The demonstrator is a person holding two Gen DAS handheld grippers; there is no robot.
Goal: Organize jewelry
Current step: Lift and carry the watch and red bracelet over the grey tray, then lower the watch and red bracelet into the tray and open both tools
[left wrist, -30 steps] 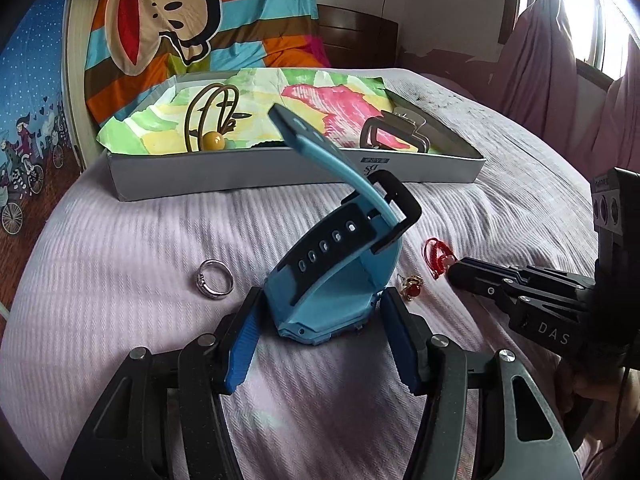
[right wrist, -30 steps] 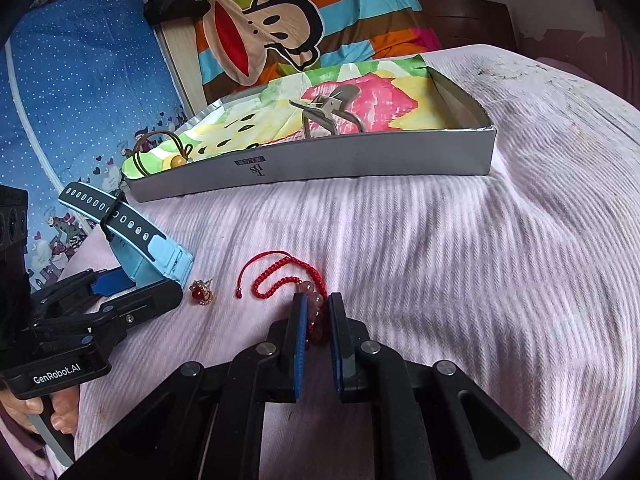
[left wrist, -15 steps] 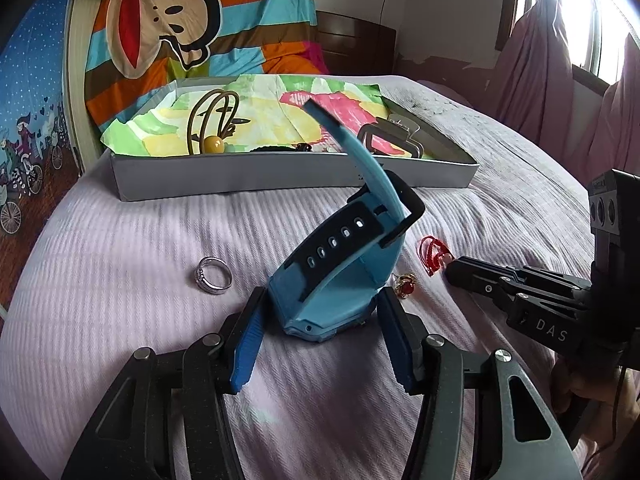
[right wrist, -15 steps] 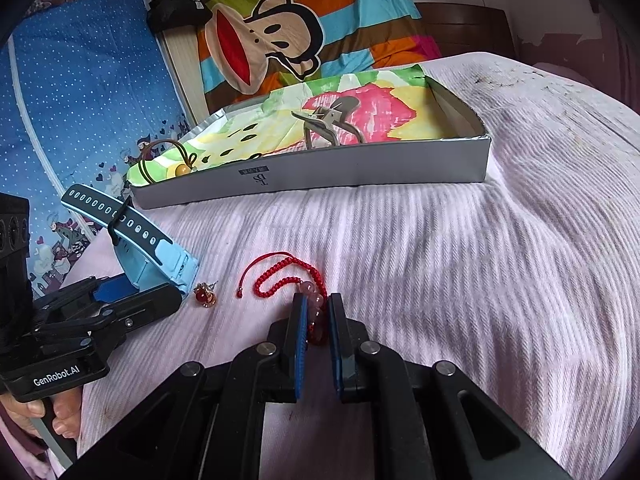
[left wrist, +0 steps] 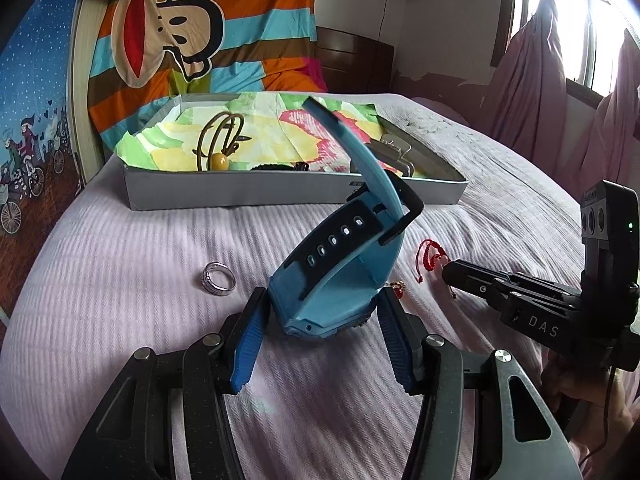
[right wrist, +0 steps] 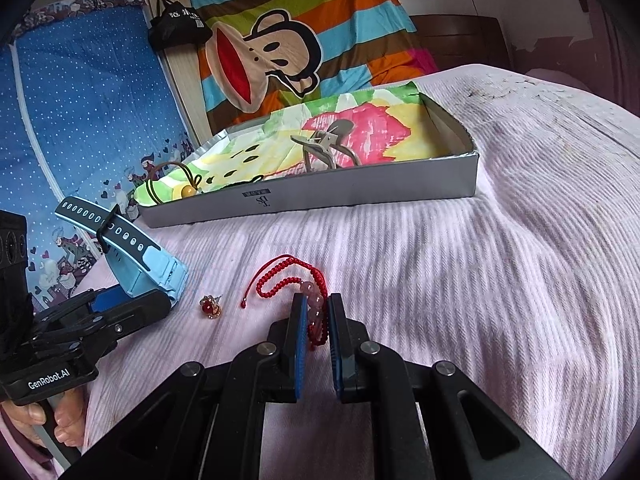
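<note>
A blue watch (left wrist: pixel 340 276) with a black strap stands between the fingers of my left gripper (left wrist: pixel 320 324), which grips its case on the pink bedspread; the watch also shows in the right wrist view (right wrist: pixel 136 260). My right gripper (right wrist: pixel 318 312) is shut on the beads of a red cord bracelet (right wrist: pixel 296 280), whose loop lies on the bed (left wrist: pixel 432 256). A silver ring (left wrist: pixel 218 278) lies left of the watch. A small red-stone earring (right wrist: pixel 211 306) lies between the grippers. A grey box (left wrist: pixel 280 190) lined with colourful paper stands behind.
In the box lie a bronze hair tie with a yellow bead (left wrist: pixel 220 146) and a grey hair claw (right wrist: pixel 326 148). A striped monkey-print blanket (left wrist: pixel 192 52) and a blue headboard (right wrist: pixel 80 120) stand behind. Pink curtains (left wrist: pixel 552 80) hang at the right.
The left gripper has tilted up with the watch, so the box and room sit lower in its view. The right gripper stays shut on the bracelet beads.
</note>
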